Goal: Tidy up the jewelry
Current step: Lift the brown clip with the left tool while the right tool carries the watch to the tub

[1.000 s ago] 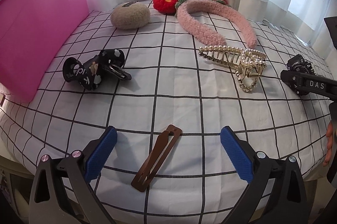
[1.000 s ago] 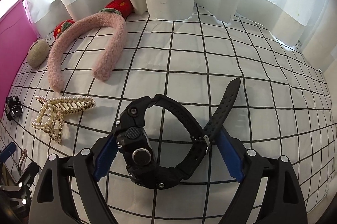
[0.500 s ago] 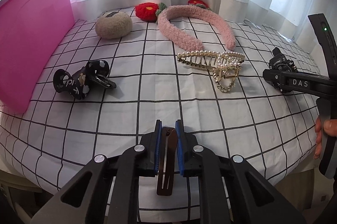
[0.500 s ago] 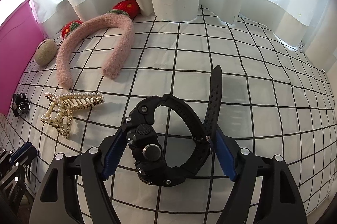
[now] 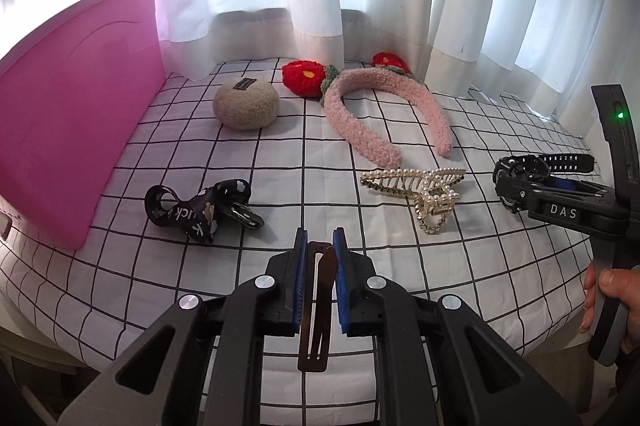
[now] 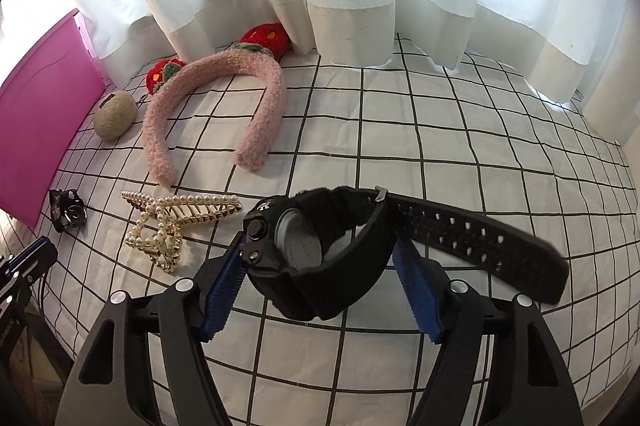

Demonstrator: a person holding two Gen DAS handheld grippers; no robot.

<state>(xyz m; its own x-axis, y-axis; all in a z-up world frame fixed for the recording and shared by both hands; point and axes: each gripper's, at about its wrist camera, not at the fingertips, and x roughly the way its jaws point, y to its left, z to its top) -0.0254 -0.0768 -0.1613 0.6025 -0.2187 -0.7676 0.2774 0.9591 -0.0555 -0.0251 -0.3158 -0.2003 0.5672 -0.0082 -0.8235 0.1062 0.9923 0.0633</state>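
Across most of both frames I have the checked cloth point(image 5: 240, 153), with the pink bin point(image 5: 76, 145) standing at the left edge of the left view, the likely home for all this, though I am only judging that from the task. Next down in size, the pink headband point(image 5: 376, 113) lies in the upper middle, well apart from both tongs, with the pearl claw clip point(image 5: 420, 193) just below it and the black bow clip point(image 5: 196, 209) lower left near the bin. My right gripper point(image 6: 320, 266), low in the centre of its own frame, has just been closing and now clamps the black watch point(image 6: 312, 246), whose case stands tilted between the pads and whose strap sticks out to the right. My left gripper point(image 5: 320, 290), bottom centre, is clamped tight on the brown hair clip point(image 5: 318, 306), which hangs clear of the cloth. I read this as the lift after two pickups; next I should carry both items left to the bin, holding the watch firmly since its loose strap could swing.
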